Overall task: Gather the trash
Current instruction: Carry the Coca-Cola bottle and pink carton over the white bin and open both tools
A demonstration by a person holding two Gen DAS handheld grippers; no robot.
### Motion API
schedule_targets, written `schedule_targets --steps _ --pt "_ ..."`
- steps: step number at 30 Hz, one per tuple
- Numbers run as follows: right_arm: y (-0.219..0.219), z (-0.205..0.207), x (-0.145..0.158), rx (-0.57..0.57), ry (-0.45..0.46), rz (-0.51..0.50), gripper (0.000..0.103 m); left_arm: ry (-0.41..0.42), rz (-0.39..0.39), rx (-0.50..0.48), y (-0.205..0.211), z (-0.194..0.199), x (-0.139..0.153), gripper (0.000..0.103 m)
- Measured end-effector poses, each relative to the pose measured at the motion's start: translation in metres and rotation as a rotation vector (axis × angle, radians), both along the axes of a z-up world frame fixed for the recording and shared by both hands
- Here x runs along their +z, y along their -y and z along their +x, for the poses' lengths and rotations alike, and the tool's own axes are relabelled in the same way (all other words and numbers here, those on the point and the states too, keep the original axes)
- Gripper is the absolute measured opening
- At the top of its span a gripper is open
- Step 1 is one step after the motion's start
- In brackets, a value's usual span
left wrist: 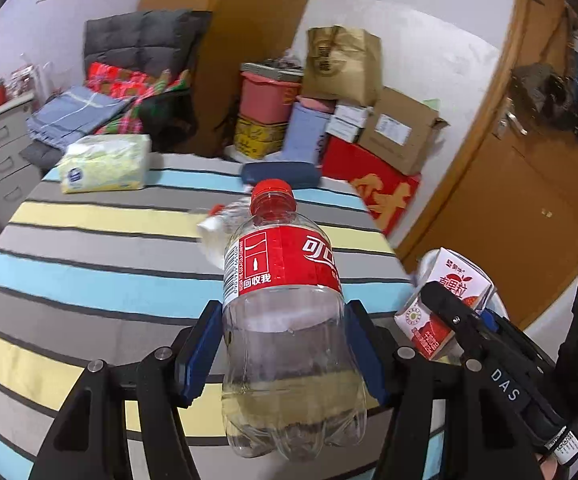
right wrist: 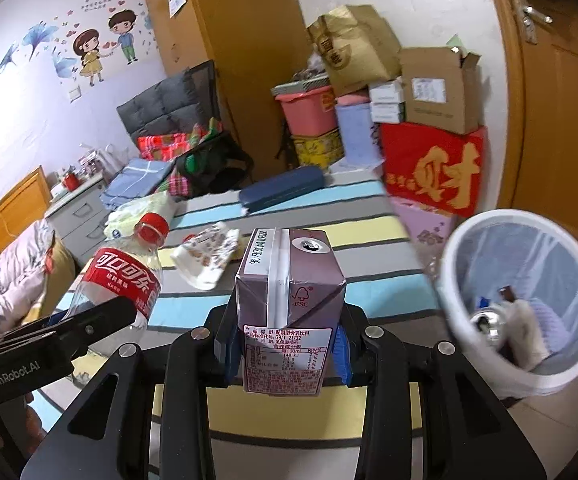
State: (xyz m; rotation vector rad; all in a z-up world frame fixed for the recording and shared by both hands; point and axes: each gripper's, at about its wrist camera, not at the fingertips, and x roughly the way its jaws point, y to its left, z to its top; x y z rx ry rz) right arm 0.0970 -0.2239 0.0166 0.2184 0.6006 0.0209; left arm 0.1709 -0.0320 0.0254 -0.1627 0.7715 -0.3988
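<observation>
My left gripper (left wrist: 285, 344) is shut on a clear Coca-Cola bottle (left wrist: 285, 312) with a red cap and label, held upright above the striped table (left wrist: 89, 248). The bottle also shows at the left of the right wrist view (right wrist: 125, 276). My right gripper (right wrist: 285, 348) is shut on a purple drink carton (right wrist: 289, 308), held above the table; the carton shows at the right of the left wrist view (left wrist: 445, 300). A white bin (right wrist: 525, 300) with a blue liner and some trash inside stands to the right. A crumpled wrapper (right wrist: 209, 256) lies on the table.
A tissue pack (left wrist: 105, 164) and a dark blue case (left wrist: 281, 174) lie at the table's far side. Boxes, a pink tub (right wrist: 309, 108) and a red box (right wrist: 433, 168) are stacked against the far wall. A wooden door (right wrist: 561, 120) is at the right.
</observation>
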Motion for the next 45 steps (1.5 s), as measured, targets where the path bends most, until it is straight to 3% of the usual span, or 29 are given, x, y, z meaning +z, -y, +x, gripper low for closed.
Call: schedule_targets --steps 25,35,45 --pt "0.118 -0.048 0.005 -0.205 0.027 -0.020 0.038 0.018 0.013 -0.255 0.171 -0.030 0.014 0.062" --pt "0.165 -0.048 -0.009 -0.266 -0.037 -0.012 0.038 -0.015 0.053 -0.340 0.243 -0.017 -0.004 0.062" --pt "0.188 -0.033 -0.021 -0.275 -0.100 -0.025 0.038 -0.041 0.063 -0.369 0.288 0.007 -0.017 0.062"
